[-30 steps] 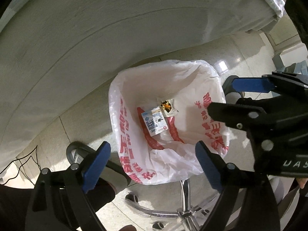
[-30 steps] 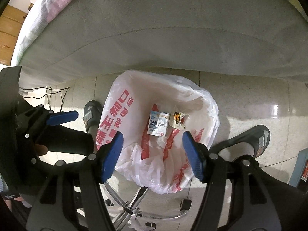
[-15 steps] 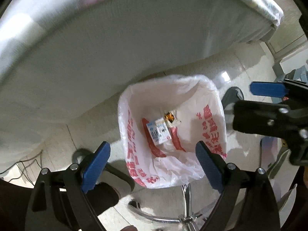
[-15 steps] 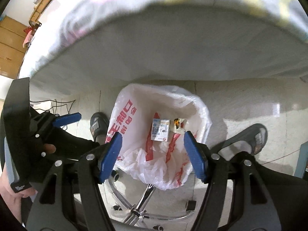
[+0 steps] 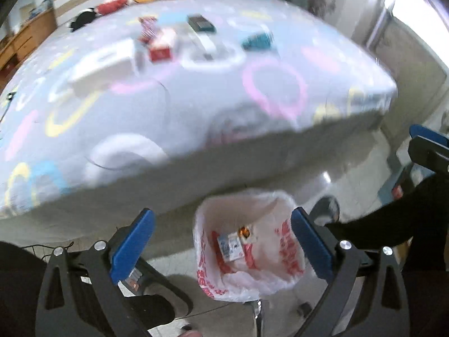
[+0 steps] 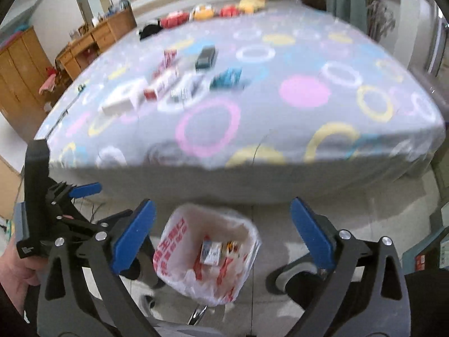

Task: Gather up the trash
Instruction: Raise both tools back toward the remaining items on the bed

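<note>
Blue-padded jaws on our left gripper (image 5: 221,247) hang wide apart and hold nothing, and the right gripper (image 6: 223,237) is the same, spread and bare. Between each pair sits the white bin bag (image 5: 283,255) with red print, down on the floor just below us, and in it lie a small blue-and-white carton (image 5: 230,245) and a crumpled wrapper (image 5: 247,231). A second ago both cameras stared straight down into that bag; now they have swung up, and the bed (image 6: 280,118) with its ringed sheet fills the view. That tells us the drop is done and we are hunting the next piece. On the sheet, well apart from us, lie more litter: a white box (image 6: 120,102), a red-and-white pack (image 6: 161,84), a teal wrapper (image 6: 227,77) and a dark box (image 6: 206,56). Everything is blurred, so finer detail escapes us.
</note>
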The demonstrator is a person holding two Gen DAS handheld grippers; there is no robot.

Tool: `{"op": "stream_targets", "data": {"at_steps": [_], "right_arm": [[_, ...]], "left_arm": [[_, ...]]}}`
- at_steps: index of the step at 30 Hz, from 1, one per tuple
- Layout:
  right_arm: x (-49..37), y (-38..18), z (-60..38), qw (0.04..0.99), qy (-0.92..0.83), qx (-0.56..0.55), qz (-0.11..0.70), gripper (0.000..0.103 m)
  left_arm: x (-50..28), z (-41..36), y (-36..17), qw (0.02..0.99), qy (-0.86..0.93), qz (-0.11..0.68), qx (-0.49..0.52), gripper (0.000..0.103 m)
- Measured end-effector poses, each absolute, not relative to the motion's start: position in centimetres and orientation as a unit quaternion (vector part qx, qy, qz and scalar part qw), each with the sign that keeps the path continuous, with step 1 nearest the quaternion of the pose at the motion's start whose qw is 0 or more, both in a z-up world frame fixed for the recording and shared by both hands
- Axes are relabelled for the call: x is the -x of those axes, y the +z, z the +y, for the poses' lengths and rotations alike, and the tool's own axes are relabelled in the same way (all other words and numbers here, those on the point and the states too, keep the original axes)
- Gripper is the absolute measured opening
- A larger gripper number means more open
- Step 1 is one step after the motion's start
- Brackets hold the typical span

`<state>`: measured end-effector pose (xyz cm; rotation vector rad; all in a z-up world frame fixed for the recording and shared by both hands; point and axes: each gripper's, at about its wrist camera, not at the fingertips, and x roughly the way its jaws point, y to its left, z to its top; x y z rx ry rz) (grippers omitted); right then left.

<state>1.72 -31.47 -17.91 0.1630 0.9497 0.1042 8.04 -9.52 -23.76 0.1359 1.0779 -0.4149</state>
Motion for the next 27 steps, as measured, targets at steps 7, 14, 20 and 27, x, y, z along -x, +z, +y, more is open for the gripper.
{"op": "stream_targets", "data": {"at_steps": [7, 14, 20, 27], "right_arm": [[-1.5, -12.2, -33.1, 0.91, 0.057, -0.104, 0.397, 0.096], [-1.3, -5.8, -32.5, 0.938, 0.058, -0.084, 0.331, 0.096], [-1.5, -1.9, -32.6, 0.948, 0.077, -0.116, 0.287, 0.096], [-4.1, 0.9, -32.5, 0.948, 0.063, -0.126, 0.285, 0.096]], "left_arm": [[-8.5, -5.6, -16.9, 0.875, -0.168, 0.455, -0.014, 0.095], [-9.3, -2.5, -11.4, 0.9, -0.141, 0.412, 0.002, 0.095], [-10.0, -1.2, -9.2, 0.911, -0.127, 0.392, 0.011, 0.095], [-11.8, -0.5, -7.4, 0.917, -0.11, 0.383, 0.011, 0.095]]}}
